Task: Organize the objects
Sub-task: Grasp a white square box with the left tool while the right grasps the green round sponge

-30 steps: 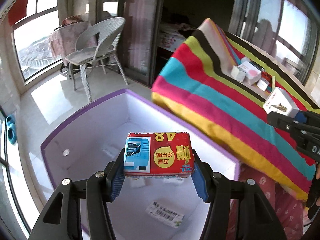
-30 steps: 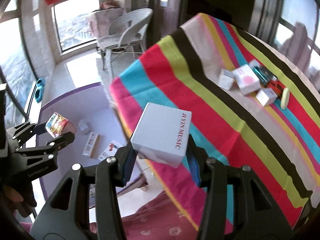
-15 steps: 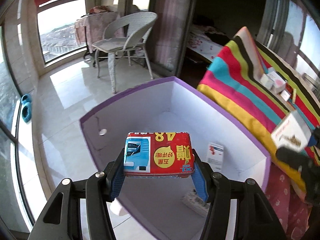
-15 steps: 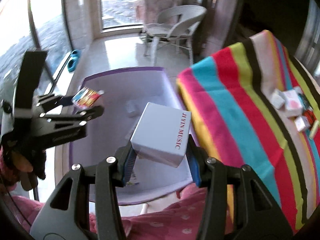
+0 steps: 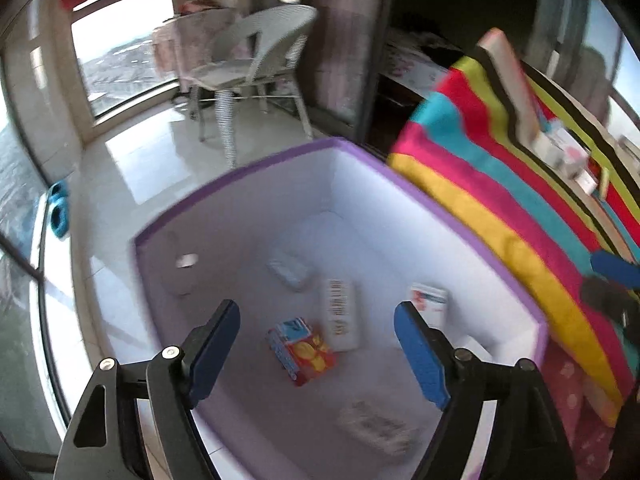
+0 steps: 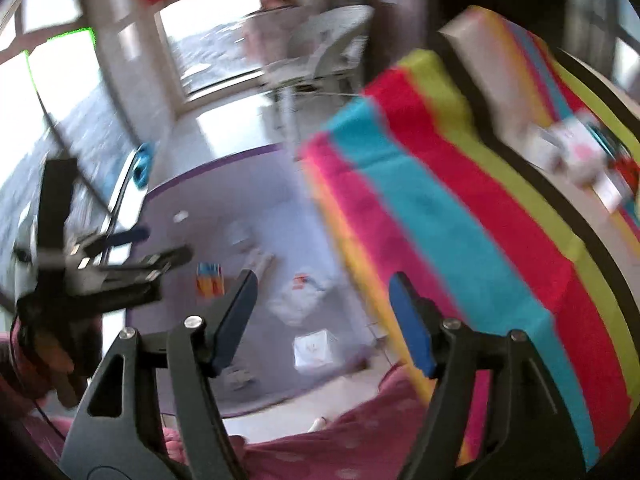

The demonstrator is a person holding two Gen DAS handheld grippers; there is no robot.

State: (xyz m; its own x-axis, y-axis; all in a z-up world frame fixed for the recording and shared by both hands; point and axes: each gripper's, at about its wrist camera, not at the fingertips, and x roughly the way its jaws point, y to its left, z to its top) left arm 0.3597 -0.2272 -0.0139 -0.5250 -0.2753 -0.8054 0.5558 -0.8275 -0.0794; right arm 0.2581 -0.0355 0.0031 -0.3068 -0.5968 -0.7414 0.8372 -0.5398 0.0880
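My left gripper [image 5: 316,328] is open and empty above the purple-rimmed white bin [image 5: 400,184]. The red and blue packet [image 5: 302,350] lies on the bin floor below it, beside a long white box [image 5: 340,316] and another white box [image 5: 430,304]. My right gripper [image 6: 320,300] is open and empty above the same bin [image 6: 208,168]. The white music box [image 6: 312,350] lies on the bin floor near its front edge. The packet shows in the right wrist view too [image 6: 210,278]. The left gripper appears there at the left [image 6: 164,246].
A table with a striped cloth [image 5: 520,208] stands right of the bin, with several small boxes [image 5: 568,152] on its far part. A white wicker chair [image 5: 256,48] stands by the windows. Blue slippers [image 5: 58,210] lie on the floor. Both views are blurred.
Both grippers have opened. The red and blue packet and the white music box have dropped into the bin. Both cameras have swung.
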